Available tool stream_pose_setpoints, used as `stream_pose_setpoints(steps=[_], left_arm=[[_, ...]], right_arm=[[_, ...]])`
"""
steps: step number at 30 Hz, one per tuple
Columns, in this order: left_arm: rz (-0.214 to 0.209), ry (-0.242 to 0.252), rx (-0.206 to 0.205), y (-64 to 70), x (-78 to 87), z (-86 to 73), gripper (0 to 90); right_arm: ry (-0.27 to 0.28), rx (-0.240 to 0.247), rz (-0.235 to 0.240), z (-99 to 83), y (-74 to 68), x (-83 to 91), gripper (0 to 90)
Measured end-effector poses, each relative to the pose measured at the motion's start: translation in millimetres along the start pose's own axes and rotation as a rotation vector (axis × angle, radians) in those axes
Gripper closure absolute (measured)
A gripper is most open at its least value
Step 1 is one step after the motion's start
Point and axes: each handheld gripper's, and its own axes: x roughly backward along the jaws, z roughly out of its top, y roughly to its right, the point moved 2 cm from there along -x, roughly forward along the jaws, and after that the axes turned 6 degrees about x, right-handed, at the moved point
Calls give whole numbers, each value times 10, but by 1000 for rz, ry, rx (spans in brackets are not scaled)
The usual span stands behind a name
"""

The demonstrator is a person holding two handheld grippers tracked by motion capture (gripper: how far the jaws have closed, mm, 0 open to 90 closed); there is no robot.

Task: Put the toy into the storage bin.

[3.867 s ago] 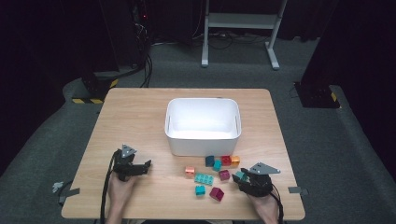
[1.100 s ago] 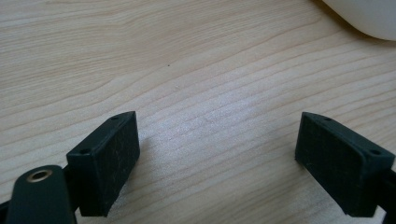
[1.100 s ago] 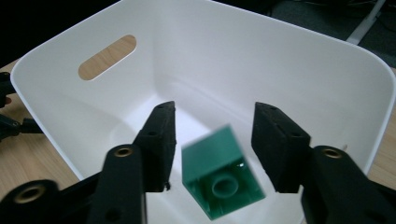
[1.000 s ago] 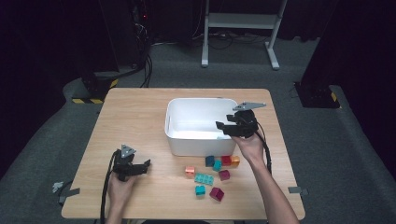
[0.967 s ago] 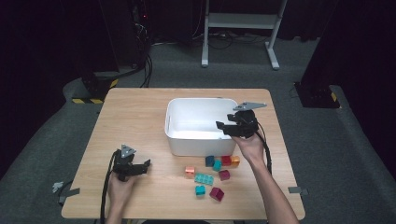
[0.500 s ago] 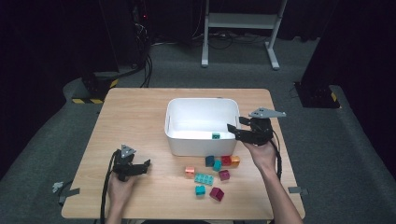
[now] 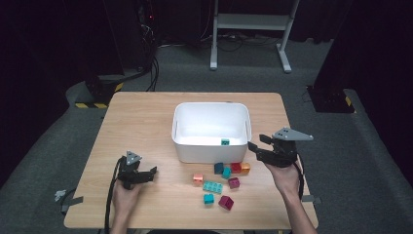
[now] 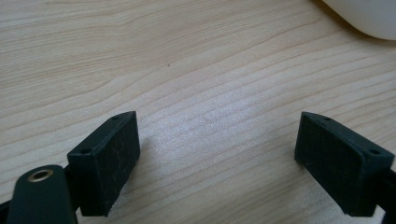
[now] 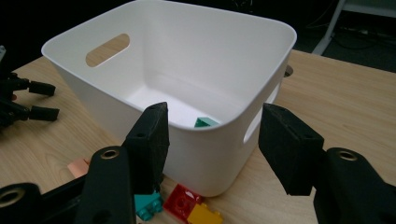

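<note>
High view: white bin [image 7: 211,112] sits mid-table [image 7: 146,122]; everything placed rel. to it. One teal block [image 7: 225,142] lies inside, at the near wall, right of centre. Right gripper [image 7: 254,149] hovers just off the bin's near-right corner, jaws parted, nothing between them, pointing toward the bin. Loose blocks lie on the table in front of the bin's near wall: dark blue block [image 7: 218,168], small teal block [image 7: 227,172], red block [image 7: 236,167], orange block [image 7: 245,168] closest; pink block [image 7: 197,178], long teal plate [image 7: 213,187], maroon block [image 7: 234,183] a bit further; another teal cube [image 7: 209,198] and magenta block [image 7: 225,202] furthest. Left gripper [image 7: 148,173] rests on the table well off the bin's near-left corner.

Left gripper view: jaws wide apart, empty, bare wood btwn them; bin's corner [image 8: 364,16] at top right.

Right gripper view: jaws spread, empty, facing the bin's near wall [image 9: 210,158]. Teal block [image 9: 205,122] seen over the rim, inside. Red [image 9: 185,201] and orange [image 9: 204,216] blocks touch, at the wall's foot; teal one [image 9: 148,204] beside them, pink [image 9: 78,167] left. Left gripper [image 9: 39,100] beyond the bin's left side.
</note>
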Motion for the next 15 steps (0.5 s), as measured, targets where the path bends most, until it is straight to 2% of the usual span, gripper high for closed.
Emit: stream_pose_setpoints(steps=[5,11,12,13,15], left_arm=[[0,0,0,0,0,0,141],[0,0,1,0,0,0,141],[0,0,1,0,0,0,141],[0,0,1,0,0,0,141],[0,0,1,0,0,0,141]], right_arm=[[-15,-12,-18,-213,-34,36,433],[-40,-21,-26,-398,-77,-21,431],[-49,-30,-27,-472,-85,-54,430],[-49,-30,-27,-472,-85,-54,430],[-62,-61,-22,-582,-90,-119,427]])
